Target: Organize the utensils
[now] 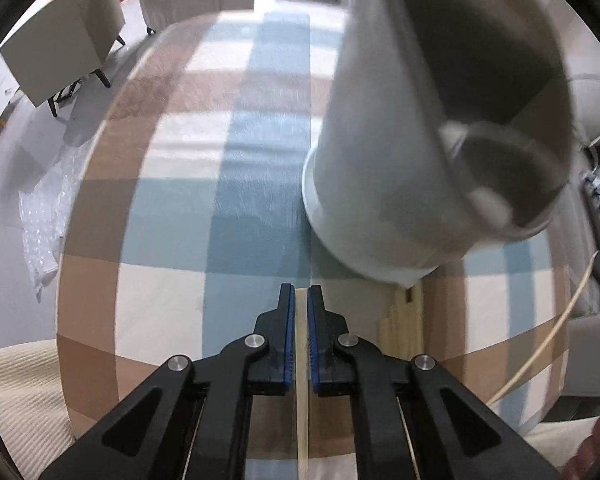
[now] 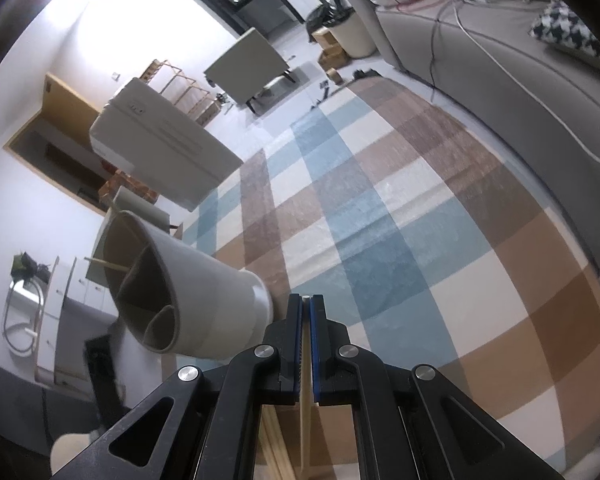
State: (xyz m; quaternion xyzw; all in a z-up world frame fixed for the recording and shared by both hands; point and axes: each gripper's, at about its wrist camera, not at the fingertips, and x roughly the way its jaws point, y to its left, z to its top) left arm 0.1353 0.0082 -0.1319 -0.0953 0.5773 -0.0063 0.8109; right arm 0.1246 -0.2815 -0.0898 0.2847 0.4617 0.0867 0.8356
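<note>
A chopstick (image 1: 302, 380) is pinched in the left gripper (image 1: 301, 300) above the checked rug (image 1: 171, 280), just beside the holder (image 1: 380, 184); the right gripper (image 2: 308, 308) clamps another stick (image 2: 304, 400).

The white utensil holder (image 1: 384, 184) is the one big obstacle: seen from the left wrist it leans close ahead and to the right of the left gripper (image 1: 301, 300), whose jaws are clamped on a wooden stick (image 1: 302, 400), while everything to the holder's left is bare checked rug (image 1: 171, 208). In the right wrist view the holder (image 2: 203, 304) lies to the left of the right gripper (image 2: 308, 308), with the rug to the holder's right free as far as the grey sofa (image 2: 512, 92). Inside the holder, dividers and a wooden stick (image 2: 107, 265) already standing there narrow its mouth.
</note>
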